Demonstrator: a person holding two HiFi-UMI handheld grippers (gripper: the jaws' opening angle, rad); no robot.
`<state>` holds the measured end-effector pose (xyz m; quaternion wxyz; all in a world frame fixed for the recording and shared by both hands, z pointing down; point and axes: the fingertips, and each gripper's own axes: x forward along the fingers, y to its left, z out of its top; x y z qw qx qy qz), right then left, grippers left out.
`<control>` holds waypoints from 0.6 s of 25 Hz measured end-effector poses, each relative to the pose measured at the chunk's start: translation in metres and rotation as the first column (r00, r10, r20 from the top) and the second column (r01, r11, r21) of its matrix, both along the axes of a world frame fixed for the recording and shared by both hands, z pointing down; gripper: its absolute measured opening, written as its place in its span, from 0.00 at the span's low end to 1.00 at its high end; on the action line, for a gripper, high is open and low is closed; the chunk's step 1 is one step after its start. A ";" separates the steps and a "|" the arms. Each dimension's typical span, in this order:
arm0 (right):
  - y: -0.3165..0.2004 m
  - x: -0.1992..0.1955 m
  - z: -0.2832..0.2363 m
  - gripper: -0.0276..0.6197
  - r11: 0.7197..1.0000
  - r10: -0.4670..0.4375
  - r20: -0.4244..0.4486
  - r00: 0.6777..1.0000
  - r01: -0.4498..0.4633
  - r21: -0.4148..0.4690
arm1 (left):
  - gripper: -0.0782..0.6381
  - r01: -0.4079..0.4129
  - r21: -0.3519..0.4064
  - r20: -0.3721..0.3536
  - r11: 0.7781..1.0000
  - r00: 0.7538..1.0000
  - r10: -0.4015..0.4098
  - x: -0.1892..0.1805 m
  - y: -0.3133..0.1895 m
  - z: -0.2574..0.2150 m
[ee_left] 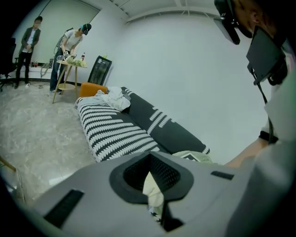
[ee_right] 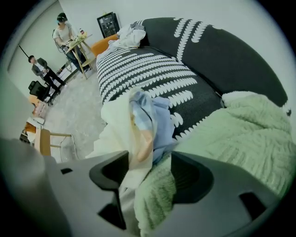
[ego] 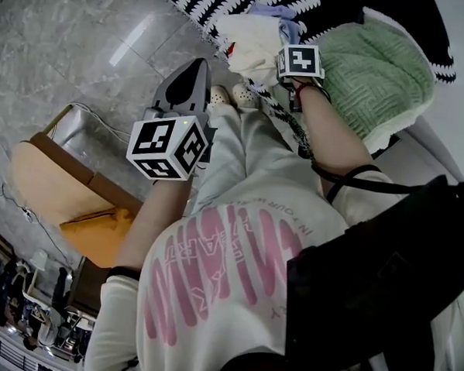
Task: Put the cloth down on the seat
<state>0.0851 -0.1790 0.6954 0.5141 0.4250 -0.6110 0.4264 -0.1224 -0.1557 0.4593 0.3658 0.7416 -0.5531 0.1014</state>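
Sofa seat (ee_right: 152, 74) (black, white-patterned) carries green blanket (ee_right: 245, 134) and cream cloth (ee_right: 115, 121).

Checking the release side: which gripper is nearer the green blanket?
Right. The right gripper is over the green blanket, whose edge lies between its open jaws. The left gripper is apart from it, out over the floor.

The left claw (ego: 194, 72) slants downward before the body with its jaws together, while the right claw (ee_right: 148, 177), on an outstretched forearm (ego: 335, 141), points straight down with its jaws wide apart.
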 end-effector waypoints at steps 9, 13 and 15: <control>0.024 -0.006 -0.054 0.40 0.997 0.004 0.121 0.993 -0.014 0.082 | 0.12 -0.057 0.090 0.059 0.994 0.997 0.052 0.006 0.006 -0.033; 0.022 -0.013 -0.101 0.26 0.982 -0.042 0.204 0.978 0.003 0.191 | 0.12 -0.094 0.135 0.112 0.986 0.991 0.079 0.012 0.013 -0.052; 0.018 -0.014 -0.126 0.21 0.970 -0.061 0.219 0.974 0.006 0.244 | 0.12 -0.097 0.147 0.113 0.984 0.990 0.080 0.014 0.016 -0.064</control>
